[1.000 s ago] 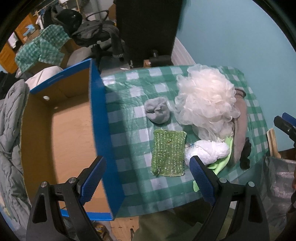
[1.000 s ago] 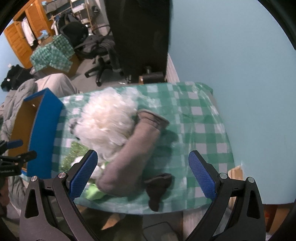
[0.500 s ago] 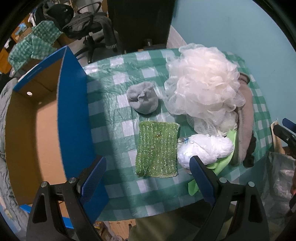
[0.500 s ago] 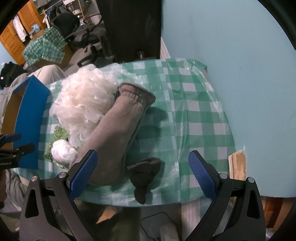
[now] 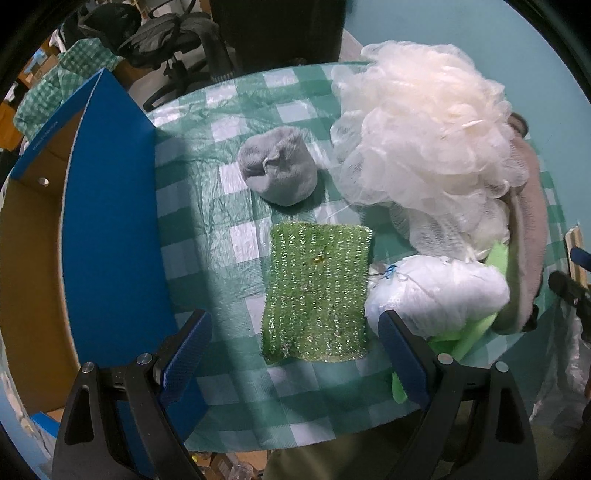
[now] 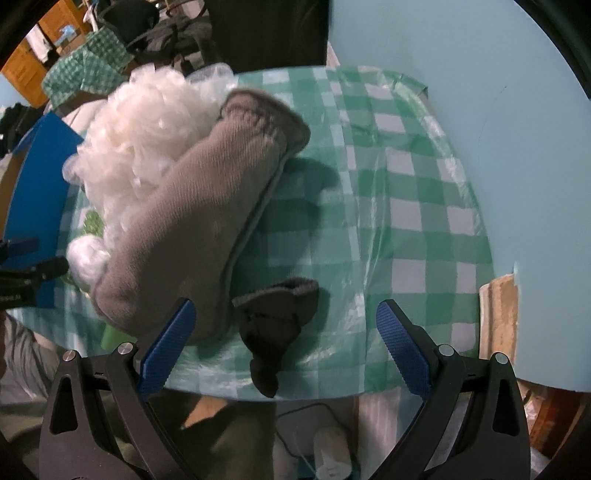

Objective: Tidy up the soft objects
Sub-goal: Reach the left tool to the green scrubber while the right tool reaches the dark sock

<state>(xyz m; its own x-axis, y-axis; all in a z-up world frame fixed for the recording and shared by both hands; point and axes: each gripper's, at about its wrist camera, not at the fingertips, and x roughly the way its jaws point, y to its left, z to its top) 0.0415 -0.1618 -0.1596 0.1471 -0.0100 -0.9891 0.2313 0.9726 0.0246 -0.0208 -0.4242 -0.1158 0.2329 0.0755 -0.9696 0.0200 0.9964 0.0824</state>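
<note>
On the green checked tablecloth [image 5: 236, 206] lie a glittery green scrub cloth [image 5: 317, 291], a balled grey sock [image 5: 279, 170], a big white mesh bath puff [image 5: 424, 129], a white wad [image 5: 436, 295] on a lime cloth [image 5: 476, 332], and a long taupe sock [image 6: 199, 225]. A small dark sock [image 6: 277, 321] hangs over the table's near edge. My left gripper [image 5: 295, 354] hovers open above the scrub cloth's near end. My right gripper [image 6: 284, 343] is open, straddling the dark sock from above.
An open cardboard box with blue outer walls [image 5: 107, 221] stands left of the table. The turquoise wall [image 6: 461, 55] borders the table on the right. An office chair [image 5: 173, 33] and a checked bundle [image 5: 81, 59] sit beyond the table. A white cable [image 6: 306, 417] lies on the floor below.
Both grippers have moved closer to the table. The left one shifted right from the box to over the scrub cloth; the right one shifted toward the dark sock. Both stayed open.
</note>
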